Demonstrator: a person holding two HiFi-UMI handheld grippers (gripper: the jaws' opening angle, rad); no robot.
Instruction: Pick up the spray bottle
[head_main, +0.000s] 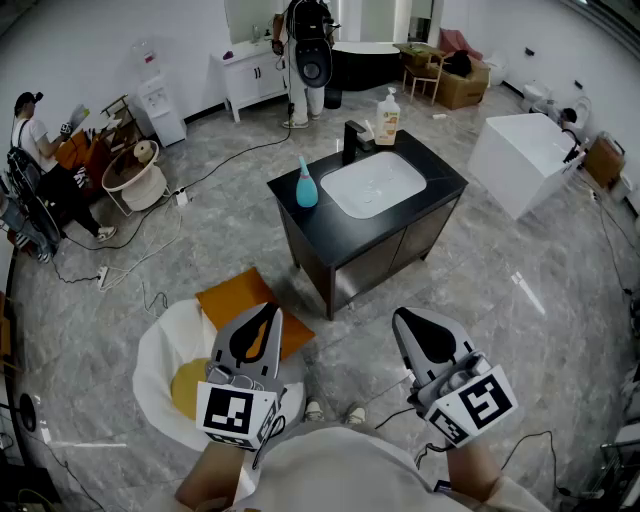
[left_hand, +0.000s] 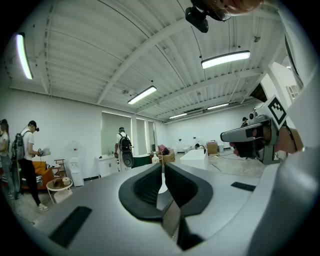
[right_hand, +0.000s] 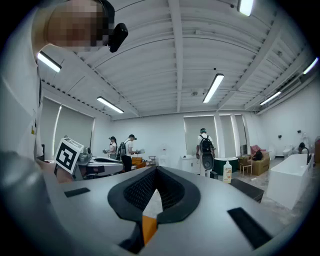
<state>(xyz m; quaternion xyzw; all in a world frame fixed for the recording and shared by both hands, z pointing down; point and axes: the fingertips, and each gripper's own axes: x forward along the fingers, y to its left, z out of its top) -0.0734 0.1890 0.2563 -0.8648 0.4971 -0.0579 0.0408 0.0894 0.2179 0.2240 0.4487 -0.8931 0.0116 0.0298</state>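
Observation:
A teal spray bottle (head_main: 306, 185) stands upright on the left end of the black sink counter (head_main: 300, 215), well ahead of me across the floor. Low in the head view, close to my body, both grippers are held level and far short of the counter. The left gripper (head_main: 268, 311) has its jaws together with nothing between them, and the left gripper view shows the same on the left gripper (left_hand: 163, 168). My right gripper (head_main: 403, 316) is also shut and empty, as the right gripper (right_hand: 155, 170) appears in its own view. Neither gripper view shows the spray bottle.
On the counter are a white basin (head_main: 373, 183), a black faucet (head_main: 354, 136) and a soap pump bottle (head_main: 387, 118). An orange cushion (head_main: 238, 293) and a white round seat (head_main: 165, 345) lie at my left. A white tub (head_main: 520, 155) stands right. People and cables are about.

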